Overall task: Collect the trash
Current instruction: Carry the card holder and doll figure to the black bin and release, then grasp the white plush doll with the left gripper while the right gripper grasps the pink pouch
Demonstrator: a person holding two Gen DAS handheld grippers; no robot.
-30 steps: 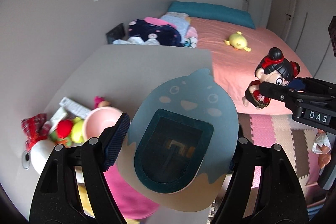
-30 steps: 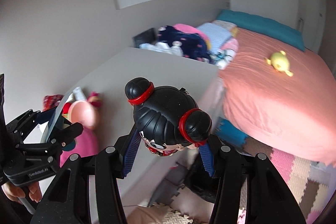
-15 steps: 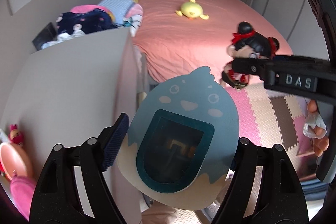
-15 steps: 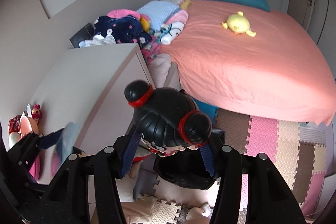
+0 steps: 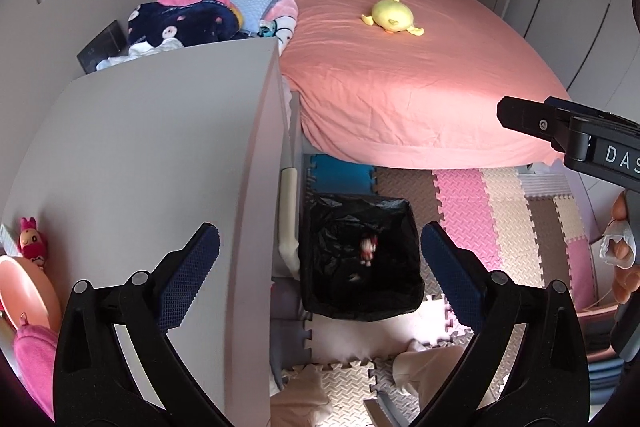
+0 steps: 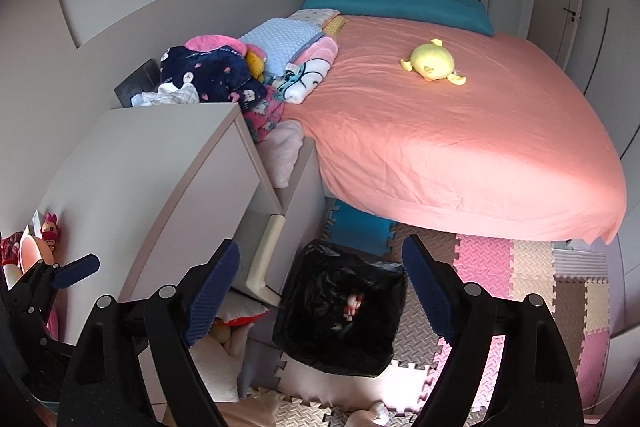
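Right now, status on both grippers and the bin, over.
Left gripper open, empty. Right gripper open, empty. Doll blurred inside the black-lined bin, card not visible. Nothing between fingers and bin.

Inside the black plastic-lined bin (image 5: 360, 259) I see only a blurred red-and-white speck (image 5: 367, 247); I can't make out what it is. At nine o'clock in my left view, the round pink plastic bowl (image 5: 20, 287) is cut off by the edge. The right tongs (image 5: 568, 139) enter at three o'clock, their tips out of sight there.
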